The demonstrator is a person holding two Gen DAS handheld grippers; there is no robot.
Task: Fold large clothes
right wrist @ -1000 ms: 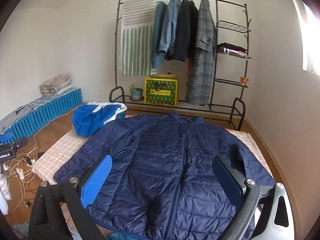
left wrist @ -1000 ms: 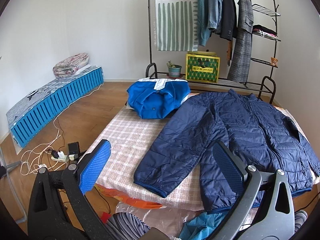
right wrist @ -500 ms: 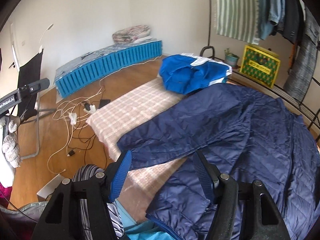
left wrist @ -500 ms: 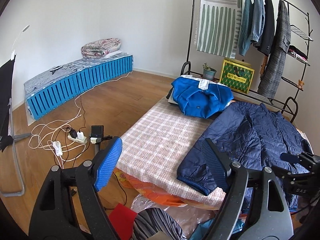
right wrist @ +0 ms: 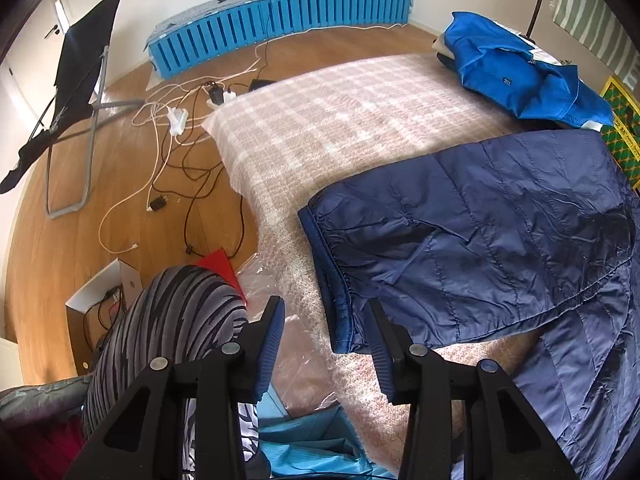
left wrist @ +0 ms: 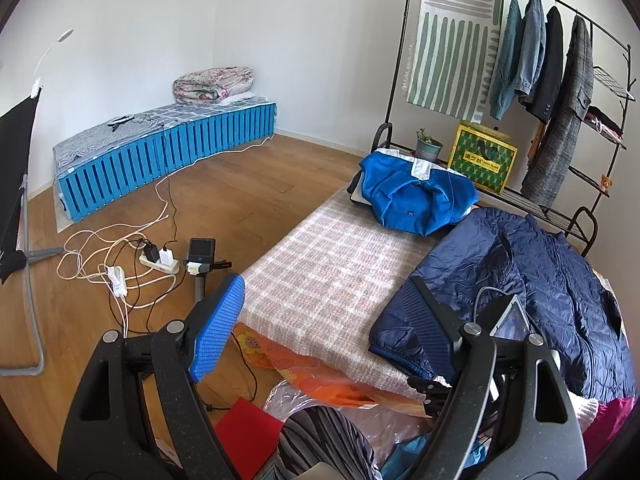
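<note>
A navy quilted jacket [left wrist: 552, 280] lies spread on the checked pink mattress [left wrist: 332, 276], one sleeve reaching toward the near edge. The sleeve cuff [right wrist: 332, 276] shows close in the right wrist view. My right gripper [right wrist: 326, 336] is open, lowered at the cuff, its right finger just beside the cuff edge and not closed on it. My left gripper [left wrist: 324, 312] is wide open and empty, held above the mattress's near left corner, left of the sleeve [left wrist: 404, 332]. The right gripper's body shows in the left wrist view over the jacket.
A folded bright blue garment [left wrist: 416, 196] lies at the mattress's far end. A clothes rack [left wrist: 540, 60] with hanging coats stands behind. Cables and a power strip [left wrist: 160, 260] lie on the wood floor to the left. A blue slatted bench [left wrist: 168, 152] lines the wall. Bags and a striped knee [right wrist: 176, 320] crowd the near edge.
Both grippers swung left and down. The right gripper narrowed somewhat and dropped close to the sleeve cuff. The left gripper moved left of the sleeve.
</note>
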